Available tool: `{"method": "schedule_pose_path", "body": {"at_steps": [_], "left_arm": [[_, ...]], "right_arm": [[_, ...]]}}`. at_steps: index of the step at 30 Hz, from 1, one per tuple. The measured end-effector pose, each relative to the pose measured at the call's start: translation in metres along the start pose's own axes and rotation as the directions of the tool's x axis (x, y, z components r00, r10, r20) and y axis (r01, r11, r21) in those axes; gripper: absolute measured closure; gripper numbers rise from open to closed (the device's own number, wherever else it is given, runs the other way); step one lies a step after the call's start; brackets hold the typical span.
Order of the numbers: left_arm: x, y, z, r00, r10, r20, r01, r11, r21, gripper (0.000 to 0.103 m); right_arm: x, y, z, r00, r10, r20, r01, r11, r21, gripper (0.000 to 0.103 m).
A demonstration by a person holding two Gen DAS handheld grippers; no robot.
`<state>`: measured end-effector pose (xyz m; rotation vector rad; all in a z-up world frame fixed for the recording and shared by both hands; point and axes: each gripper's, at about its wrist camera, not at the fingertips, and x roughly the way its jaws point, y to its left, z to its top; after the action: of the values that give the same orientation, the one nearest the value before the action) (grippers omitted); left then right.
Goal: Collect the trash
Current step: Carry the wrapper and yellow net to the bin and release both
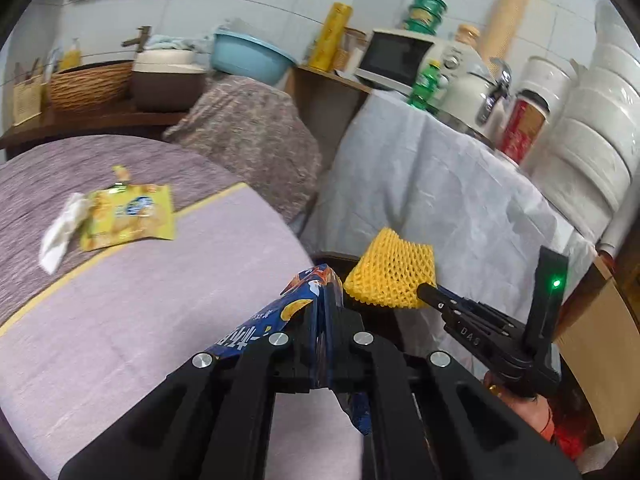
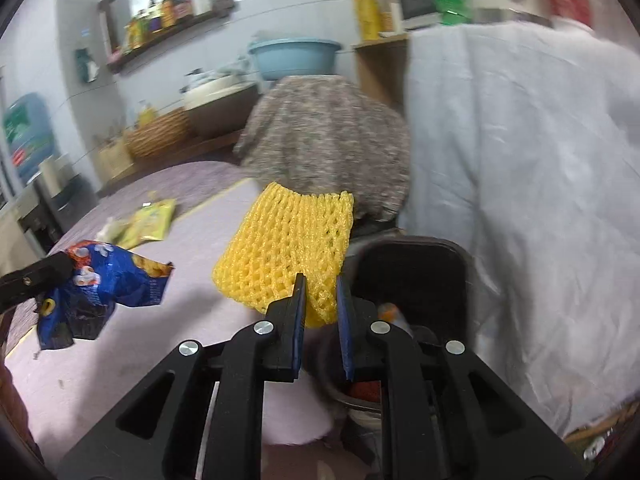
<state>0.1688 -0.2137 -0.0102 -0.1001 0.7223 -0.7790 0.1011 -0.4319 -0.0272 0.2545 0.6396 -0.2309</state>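
My left gripper is shut on a crumpled blue snack bag, held over the edge of the round table. In the right wrist view the blue snack bag hangs from the left gripper at the far left. My right gripper is shut on the lower corner of a yellow foam fruit net, which hangs in the air above a black bin. The right gripper and net also show in the left wrist view. A yellow snack bag and a white tissue lie on the table.
The bin holds some trash and stands between the round table and a table draped in white cloth that carries a microwave, a green bottle and paper rolls. A covered stand with a blue basin is behind.
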Motion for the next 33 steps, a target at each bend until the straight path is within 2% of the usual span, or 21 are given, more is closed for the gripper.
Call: {"method": "schedule_pose_path", "body": {"at_steps": [2,7,15,17,19,21,31,33], "left_arm": [[0.016,-0.012,0.004,0.999,-0.024,-0.023,0.025,1.0,0.009,0.099],[0.056,-0.044,0.007,0.995,-0.06,-0.08,0.064,0.996,0.055,0.099],[0.113,-0.069,0.003,0.983,-0.07,-0.17,0.08,0.995,0.056,0.099],[0.127,-0.074,0.001,0.979,-0.067,-0.193,0.079,0.995,0.056,0.099],[0.139,-0.079,-0.001,0.975,-0.062,-0.215,0.076,0.995,0.058,0.099],[0.152,-0.085,-0.004,0.971,-0.047,-0.234,0.066,0.995,0.074,0.099],[0.203,-0.109,-0.011,0.951,-0.015,-0.308,0.052,0.992,0.113,0.098],[0.209,-0.112,-0.012,0.95,-0.008,-0.311,0.049,0.991,0.123,0.091]], "right_arm": [[0.006,-0.023,-0.007,0.998,-0.057,-0.023,0.058,0.998,0.033,0.087],[0.039,-0.067,-0.029,0.986,-0.131,-0.102,0.141,0.985,0.095,0.087],[0.096,-0.104,-0.069,0.964,-0.153,-0.219,0.187,0.971,0.146,0.087],[0.104,-0.106,-0.074,0.961,-0.157,-0.23,0.195,0.969,0.153,0.083],[0.109,-0.109,-0.077,0.959,-0.158,-0.235,0.199,0.966,0.163,0.064],[0.107,-0.114,-0.081,0.957,-0.176,-0.232,0.22,0.959,0.179,0.054],[0.076,-0.135,-0.089,0.95,-0.229,-0.213,0.276,0.934,0.228,0.054],[0.07,-0.142,-0.09,0.949,-0.236,-0.21,0.284,0.927,0.243,0.054]]}}
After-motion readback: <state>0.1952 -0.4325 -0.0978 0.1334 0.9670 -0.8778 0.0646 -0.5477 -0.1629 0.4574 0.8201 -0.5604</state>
